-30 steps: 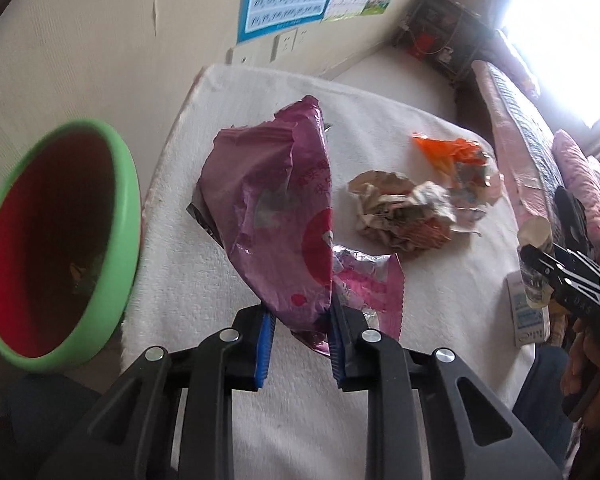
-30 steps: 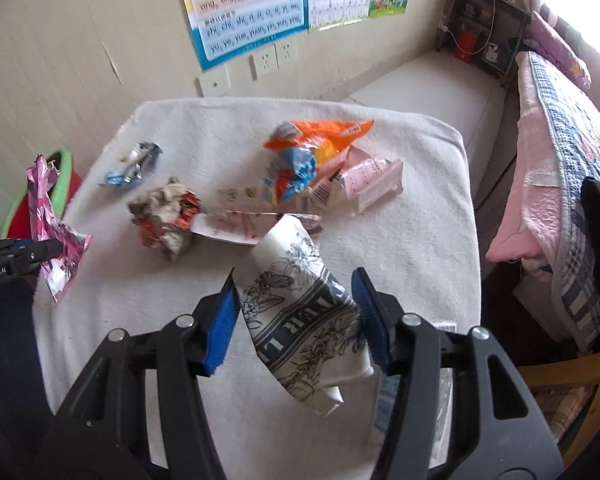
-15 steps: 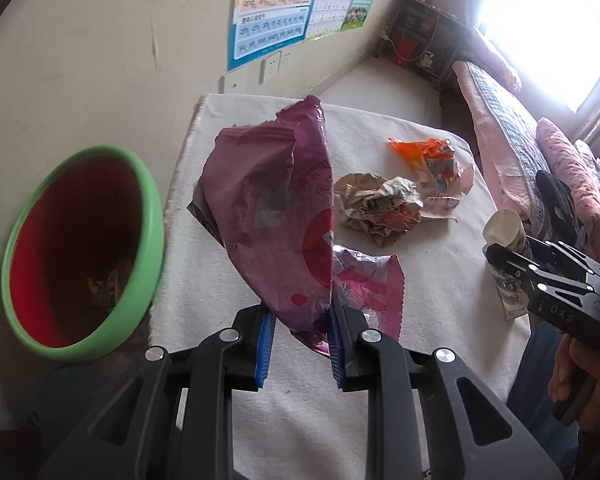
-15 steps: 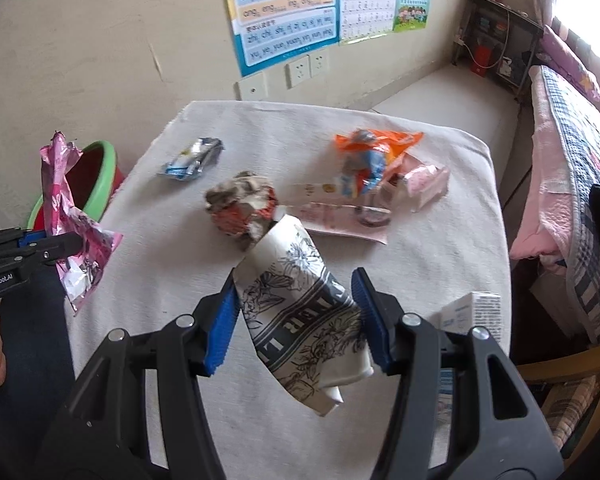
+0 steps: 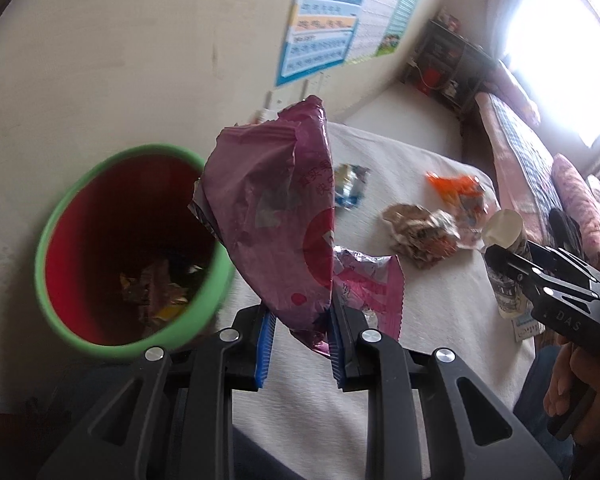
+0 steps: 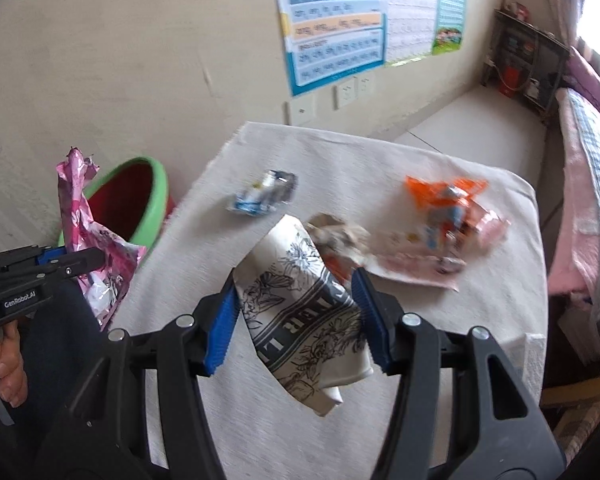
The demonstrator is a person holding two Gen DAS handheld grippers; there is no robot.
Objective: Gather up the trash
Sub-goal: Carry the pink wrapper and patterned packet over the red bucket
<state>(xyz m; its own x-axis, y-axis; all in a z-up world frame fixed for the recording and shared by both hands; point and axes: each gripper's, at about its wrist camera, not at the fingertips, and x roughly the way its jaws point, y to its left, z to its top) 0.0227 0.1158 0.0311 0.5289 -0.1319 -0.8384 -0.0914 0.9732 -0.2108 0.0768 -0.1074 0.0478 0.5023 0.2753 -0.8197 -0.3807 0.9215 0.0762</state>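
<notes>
A purple snack wrapper [image 5: 276, 216] stands up between the blue pads of the left gripper [image 5: 300, 336], whose fingers [image 5: 265, 342] are pinched narrow on its lower end. Behind it in the same grip hangs a pink foil wrapper [image 5: 374, 286]. Seen from the right wrist, this pink wrapper [image 6: 90, 240] dangles from the left gripper [image 6: 66, 262] just in front of the bin [image 6: 140, 204].

The right gripper [image 6: 296, 320] holds a crumpled paper cup [image 6: 304, 316] printed with black flowers and letters; its fingers [image 6: 222, 326] stand moderately apart, pressing the cup's sides. In the left wrist view the cup [image 5: 504, 248] and the right gripper [image 5: 512, 268] sit at the right, over the near right edge of the worktop [image 5: 440, 292].

The bin [image 5: 140, 344], red inside with a green rim, stands on the floor to the left of the worktop, with some wrappers at its bottom. The purple wrapper hangs just right of its rim.

On the cloth-covered worktop [image 6: 380, 156] lie more scraps: a small blue and silver wrapper [image 6: 264, 194] toward the far left, a brown crumpled wad [image 6: 340, 236] in the middle, an orange bag [image 6: 444, 196] at the far right, and a pink flat pack [image 6: 416, 268] beside it.

A wall chart [image 6: 336, 20] hangs on the far wall, and a bed [image 6: 592, 184] runs along the right side.
</notes>
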